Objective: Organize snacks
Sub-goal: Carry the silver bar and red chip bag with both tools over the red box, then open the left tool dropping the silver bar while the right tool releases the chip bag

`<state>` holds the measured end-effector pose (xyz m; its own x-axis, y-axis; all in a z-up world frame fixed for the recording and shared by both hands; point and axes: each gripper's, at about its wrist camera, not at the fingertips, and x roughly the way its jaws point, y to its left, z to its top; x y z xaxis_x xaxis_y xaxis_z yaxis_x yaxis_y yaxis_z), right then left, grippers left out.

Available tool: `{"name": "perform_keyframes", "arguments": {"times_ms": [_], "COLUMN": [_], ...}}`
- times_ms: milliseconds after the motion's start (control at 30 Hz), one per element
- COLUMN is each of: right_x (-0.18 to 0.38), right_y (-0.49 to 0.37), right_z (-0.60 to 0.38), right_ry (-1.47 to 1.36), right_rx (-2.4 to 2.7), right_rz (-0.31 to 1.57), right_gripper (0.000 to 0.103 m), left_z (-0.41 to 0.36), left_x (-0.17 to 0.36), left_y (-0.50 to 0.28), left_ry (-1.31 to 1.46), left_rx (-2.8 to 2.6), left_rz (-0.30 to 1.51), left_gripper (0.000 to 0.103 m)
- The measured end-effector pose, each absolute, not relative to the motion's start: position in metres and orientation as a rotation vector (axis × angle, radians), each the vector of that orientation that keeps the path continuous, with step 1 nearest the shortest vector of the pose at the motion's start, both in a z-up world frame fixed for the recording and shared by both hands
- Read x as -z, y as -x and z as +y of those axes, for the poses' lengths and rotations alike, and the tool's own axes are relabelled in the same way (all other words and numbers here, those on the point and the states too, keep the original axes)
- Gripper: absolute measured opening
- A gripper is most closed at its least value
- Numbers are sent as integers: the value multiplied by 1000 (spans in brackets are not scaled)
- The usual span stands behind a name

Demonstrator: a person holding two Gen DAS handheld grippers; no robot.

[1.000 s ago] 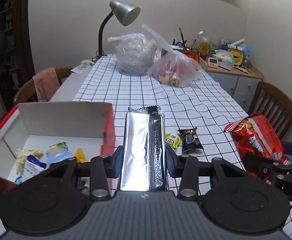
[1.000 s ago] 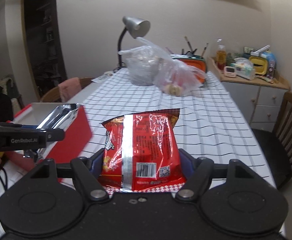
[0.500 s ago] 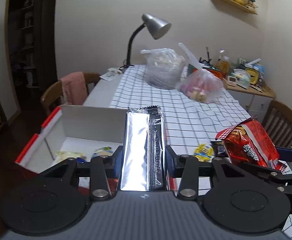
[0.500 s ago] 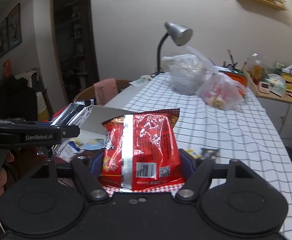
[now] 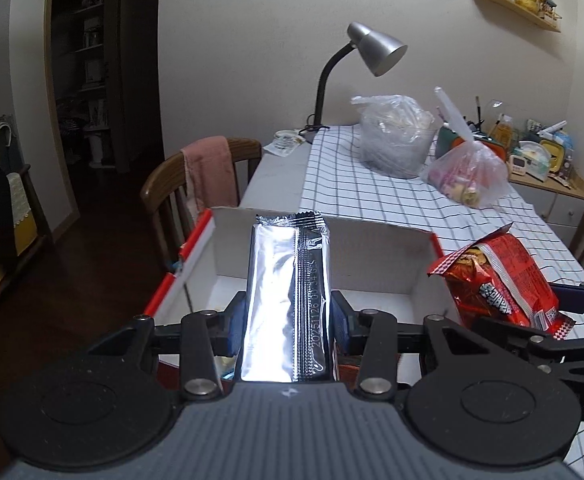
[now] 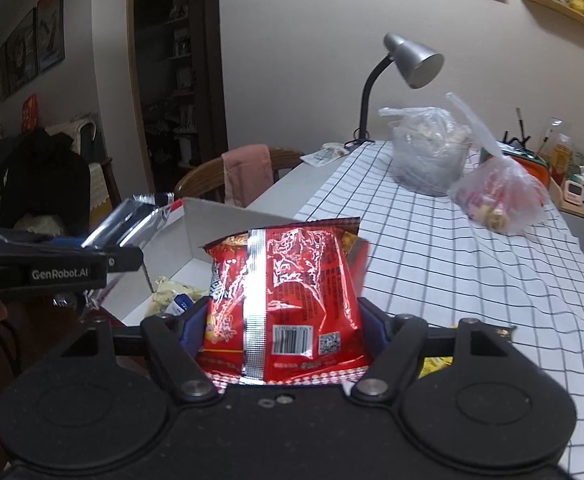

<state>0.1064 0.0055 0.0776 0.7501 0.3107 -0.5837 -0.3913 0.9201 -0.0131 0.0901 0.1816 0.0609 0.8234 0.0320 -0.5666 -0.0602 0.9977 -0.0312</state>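
Note:
My left gripper point(image 5: 287, 322) is shut on a long silver snack packet point(image 5: 285, 300) with a black seam, held upright over the open red-and-white box point(image 5: 372, 264). My right gripper point(image 6: 279, 330) is shut on a red chip bag point(image 6: 287, 284), which hangs at the box's right side and shows as the red chip bag point(image 5: 500, 280) in the left wrist view. In the right wrist view the left gripper point(image 6: 67, 268) with the silver packet point(image 6: 131, 216) sits at the left, above the box point(image 6: 219, 236). Several small snacks point(image 6: 175, 294) lie in the box.
The box stands at the table's left edge on a checked cloth point(image 6: 452, 248). Two filled plastic bags point(image 5: 396, 136) point(image 5: 468, 172) and a grey desk lamp point(image 5: 376, 48) stand at the far end. A wooden chair point(image 5: 195, 184) with pink cloth is beside the table.
Both grippers have swung left with their packets: the box, first at the left of each view, now lies straight ahead under the silver packet. The small snacks on the cloth have left the left wrist view.

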Motion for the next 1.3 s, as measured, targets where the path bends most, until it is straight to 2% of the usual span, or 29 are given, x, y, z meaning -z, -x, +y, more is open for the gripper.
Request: {"name": "perform_keyframes", "arguments": {"times_ms": [567,933,1067,1300], "right_x": [-28,-15,-14,-15], "right_y": [-168,-178,-178,-176], "right_z": [58,66,68,65], "right_ry": [204,226,239,232], "right_rx": [-375,-380,-386,-396], "right_rz": [726,776,778,783], "right_gripper": [74,74,71,74], "left_z": [203,196,195,195], "left_x": [-21,4,10,12], "left_y": [-170,-189,-192,-191], "left_ry": [-5,-47,-54,-49], "left_rx": [-68,-65,-62,-56], "left_rz": [711,786,809,815], "left_gripper": [42,42,42,42]}}
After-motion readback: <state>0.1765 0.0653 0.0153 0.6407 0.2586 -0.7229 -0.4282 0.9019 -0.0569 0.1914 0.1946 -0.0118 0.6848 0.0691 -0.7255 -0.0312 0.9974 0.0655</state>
